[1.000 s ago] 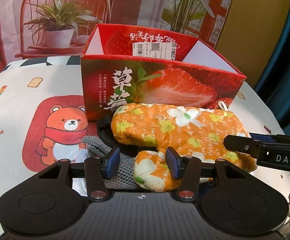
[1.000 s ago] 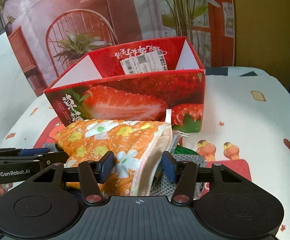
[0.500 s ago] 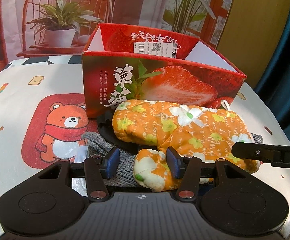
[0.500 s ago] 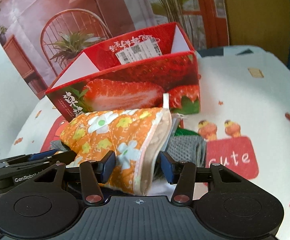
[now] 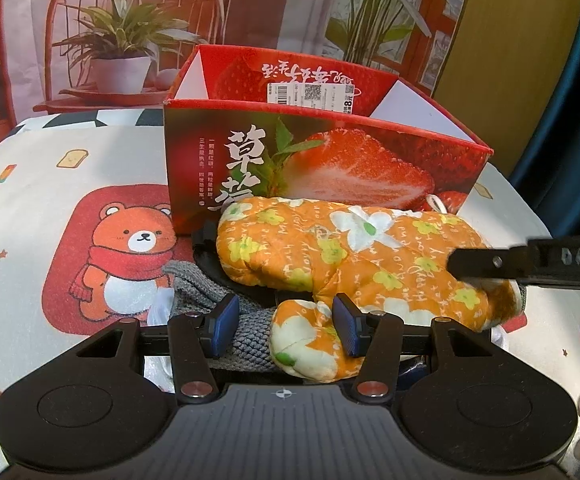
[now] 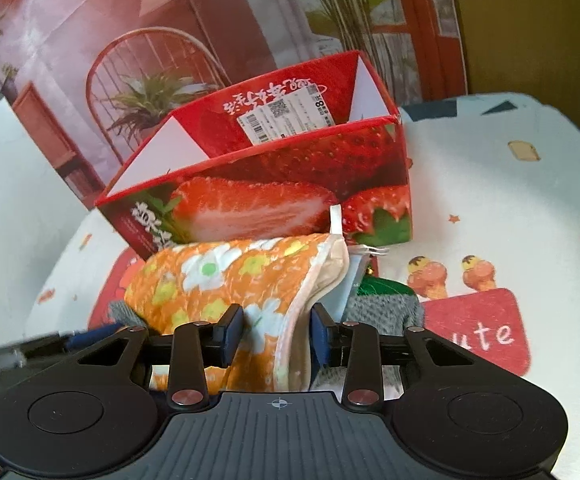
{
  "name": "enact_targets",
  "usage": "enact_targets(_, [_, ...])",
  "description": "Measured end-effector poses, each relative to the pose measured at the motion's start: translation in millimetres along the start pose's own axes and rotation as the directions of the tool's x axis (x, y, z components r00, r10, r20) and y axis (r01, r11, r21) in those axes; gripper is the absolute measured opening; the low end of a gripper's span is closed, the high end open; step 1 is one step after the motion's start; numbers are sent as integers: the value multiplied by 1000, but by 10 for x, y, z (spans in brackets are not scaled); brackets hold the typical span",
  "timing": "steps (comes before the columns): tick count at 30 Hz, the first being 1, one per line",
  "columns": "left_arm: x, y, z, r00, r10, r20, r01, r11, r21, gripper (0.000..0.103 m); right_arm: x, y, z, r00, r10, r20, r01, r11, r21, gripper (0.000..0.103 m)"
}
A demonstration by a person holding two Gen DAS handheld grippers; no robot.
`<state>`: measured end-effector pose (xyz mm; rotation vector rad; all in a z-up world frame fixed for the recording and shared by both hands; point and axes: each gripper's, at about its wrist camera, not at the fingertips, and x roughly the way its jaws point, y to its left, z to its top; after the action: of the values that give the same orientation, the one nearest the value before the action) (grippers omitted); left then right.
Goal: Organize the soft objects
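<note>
My right tongs point(image 6: 277, 334) had just been closing, pinching the oven mitt point(image 6: 226, 280) at its cuff; padded, floppy. Left tongs point(image 5: 286, 330) stood spread.

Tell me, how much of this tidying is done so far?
Little yet: no soft thing shows inside the strawberry box. In hand: the right gripper has been closing on the orange mitt's cuff. Left: the grey knit piece underneath.
</note>
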<state>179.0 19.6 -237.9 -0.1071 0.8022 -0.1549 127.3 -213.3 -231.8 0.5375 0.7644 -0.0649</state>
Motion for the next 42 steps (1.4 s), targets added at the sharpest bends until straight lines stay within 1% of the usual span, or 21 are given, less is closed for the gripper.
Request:
enact_targets(5, [6,11,-6,1000,-10,-5,10,1000,-15,55,146,-123,78,999,29,-25,-27,997,69,34])
enact_targets(6, [10,21,-2,1000,-15,-7,15,1000,-23,55,163,-133,83,999,33,-28,-31,997,71,32])
enact_targets(7, [16,35,5,1000,-21,-10,21,999,-34,55,175,-131,88,999,35,-29,-34,998,62,27])
enact_targets(9, [35,95,37,999,-42,-24,41,997,-68,58,187,-102,88,999,26,-28,-25,999,24,21])
enact_targets(10, [46,142,54,998,-56,-31,53,994,-93,62,187,-74,83,999,19,-25,-20,1000,-7,18])
enact_targets(11, [61,201,72,997,-73,-40,67,990,-127,64,183,-43,74,1000,14,-22,-14,999,-40,17])
enact_targets(14, [112,385,151,991,-124,-52,109,965,-239,64,177,52,43,1000,-5,-9,4,991,-134,15])
enact_targets(18, [132,470,281,992,-125,-25,113,953,-280,64,187,94,24,1000,-13,-1,13,984,-177,14])
enact_targets(20, [153,537,355,992,-128,-18,116,943,-313,64,182,101,14,1000,-13,5,14,981,-194,14])
enact_targets(22, [229,604,433,988,-149,-36,127,929,-348,64,178,95,1,1000,-12,8,13,979,-205,14])
enact_targets(24, [352,667,483,985,-157,-68,121,919,-375,64,180,87,-6,1000,-8,10,10,978,-208,14])
enact_targets(27, [513,746,523,981,-167,-101,116,914,-389,62,185,80,-3,1000,-3,10,5,979,-206,14])
enact_targets(29, [614,772,565,968,-222,-115,160,904,-396,54,181,76,-7,1000,1,11,1,978,-207,14])
enact_targets(31, [677,784,579,959,-248,-139,175,900,-400,54,181,63,-10,1000,6,11,-4,978,-209,14])
enact_targets(32, [728,778,592,949,-275,-153,195,896,-399,54,185,56,-9,1000,9,11,-6,978,-208,14])
enact_targets(33, [765,769,592,944,-286,-164,202,895,-399,54,188,48,-8,1000,11,10,-9,978,-207,14])
enact_targets(35, [806,762,577,939,-293,-181,204,897,-392,53,192,43,-7,1000,13,9,-11,979,-205,14])
enact_targets(36, [823,750,580,940,-288,-186,201,902,-381,50,195,41,-5,1000,14,9,-12,979,-205,14])
enact_targets(37, [818,719,585,942,-276,-190,195,912,-361,38,197,40,-2,1000,15,8,-13,979,-204,14])
enact_targets(40, [715,648,615,952,-260,-164,202,931,-303,27,180,47,26,1000,19,-1,-18,979,-204,14])
enact_targets(42, [601,603,649,957,-260,-130,220,940,-259,24,117,76,64,1000,28,9,-25,976,-215,12])
